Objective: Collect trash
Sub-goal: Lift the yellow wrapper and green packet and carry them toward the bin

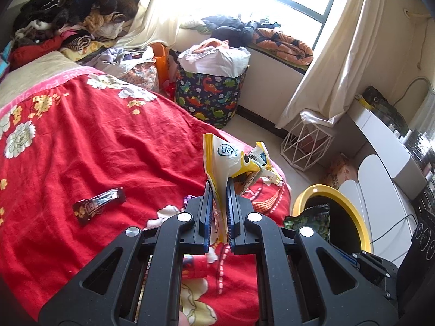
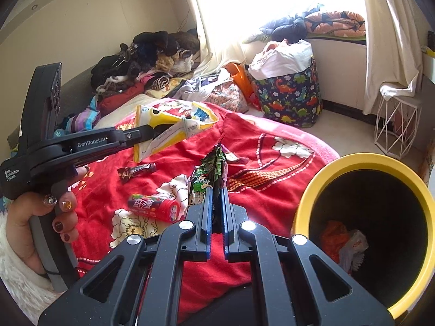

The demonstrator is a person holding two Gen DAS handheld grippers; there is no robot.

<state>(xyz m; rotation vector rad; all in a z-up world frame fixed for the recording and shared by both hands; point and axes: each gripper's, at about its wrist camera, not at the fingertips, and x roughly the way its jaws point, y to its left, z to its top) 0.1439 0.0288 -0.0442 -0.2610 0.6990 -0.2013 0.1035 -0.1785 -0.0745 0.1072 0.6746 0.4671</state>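
Left hand-held gripper [image 1: 219,190] clamped tight on yellow-and-white snack bag [image 1: 231,157], raised above red floral blanket [image 1: 95,141] on the bed; bag stuck up crumpled from between the blue pads. Same left hand-held gripper [image 2: 144,135] seen from the right wrist view, reaching in from the left with the snack bag [image 2: 174,125] hanging out sideways over the blanket [image 2: 272,168]. Gripped by a hand [image 2: 35,217] with painted nails and a white fluffy sleeve [image 2: 19,279].

Right hand-held gripper [image 2: 216,190] pinched shut on green wrapper [image 2: 209,168], held upright above the blanket, just left of yellow-rimmed bin [image 2: 361,160]. Bin dark inside, with orange and white trash [image 2: 342,241] at the bottom. Green wrapper [image 1: 312,217] also visible in the left wrist view, in front of the bin [image 1: 326,193] at the right edge of the bed.

Left lying on the blanket: brown candy bar wrapper [image 1: 99,207] on the near left, also seen at [image 2: 137,170]; red tube-shaped packet [image 2: 153,207] near the right gripper, slightly left.

Far side: pile of clothes [image 1: 73,13] at the head of the bed, dinosaur-print basket [image 1: 209,95] stuffed with white fabric on the floor by the window, cream curtain [image 1: 348,54], white wire stand [image 1: 307,144] at the right
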